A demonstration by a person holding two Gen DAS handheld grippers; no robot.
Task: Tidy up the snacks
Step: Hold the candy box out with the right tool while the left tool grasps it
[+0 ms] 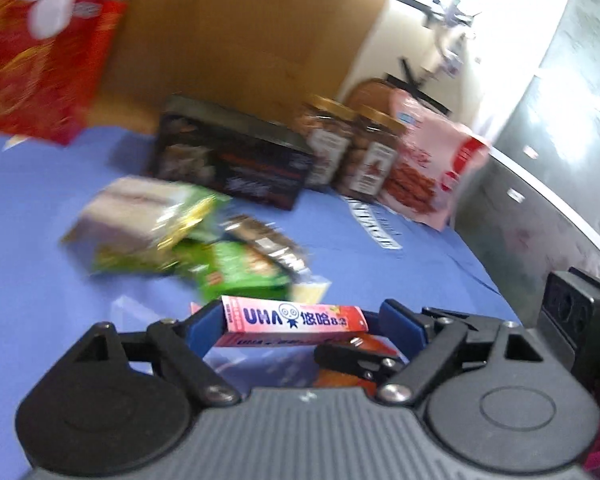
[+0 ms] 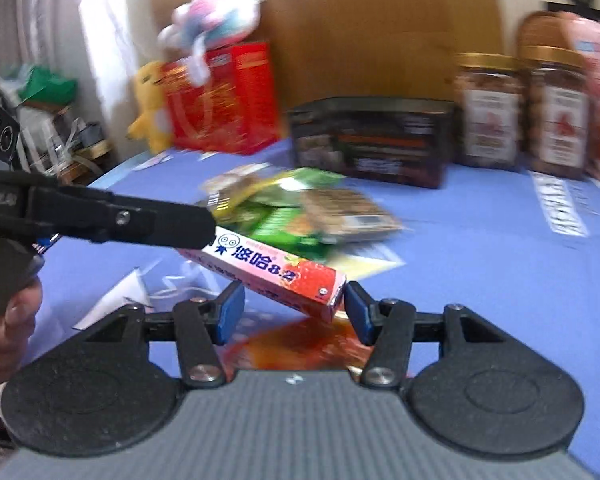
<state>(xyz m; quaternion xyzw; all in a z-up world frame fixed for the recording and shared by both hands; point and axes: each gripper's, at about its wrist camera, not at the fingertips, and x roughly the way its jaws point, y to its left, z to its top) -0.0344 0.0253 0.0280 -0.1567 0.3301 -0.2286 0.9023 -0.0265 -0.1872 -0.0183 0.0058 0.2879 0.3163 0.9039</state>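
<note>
From the left wrist, the left hand-held gripper (image 1: 302,314) stood wide, with the pink candy box (image 1: 296,318) lying lengthwise between its blue pads. The box's left end met the left pad, while a thin dark gap showed at the right pad, so nothing seemed to pinch it. The box hung above an orange packet (image 1: 340,380) on the blue bench (image 1: 40,240), and a heap of green packets (image 1: 220,268) lay just ahead of the jaws. With so slack a hold, the box could probably have slid out and dropped onto the packet below. From the right wrist, the right hand-held gripper (image 2: 294,304) stood about half open. The box ran slantwise across it: its near end touched the right pad and its underside passed just over the left pad. Whether the pads truly clamped it I could not tell. The left tool's black finger (image 2: 140,216) covered the box's far end, and a hand (image 2: 8,320) showed at that tool's grip. A contact at one corner only would likely have let the box pivot and fall. The blur suggested quick travel, which could have shaken it loose or knocked the two tools together. Squeezing harder on a slanted carton might have dented it.
</note>
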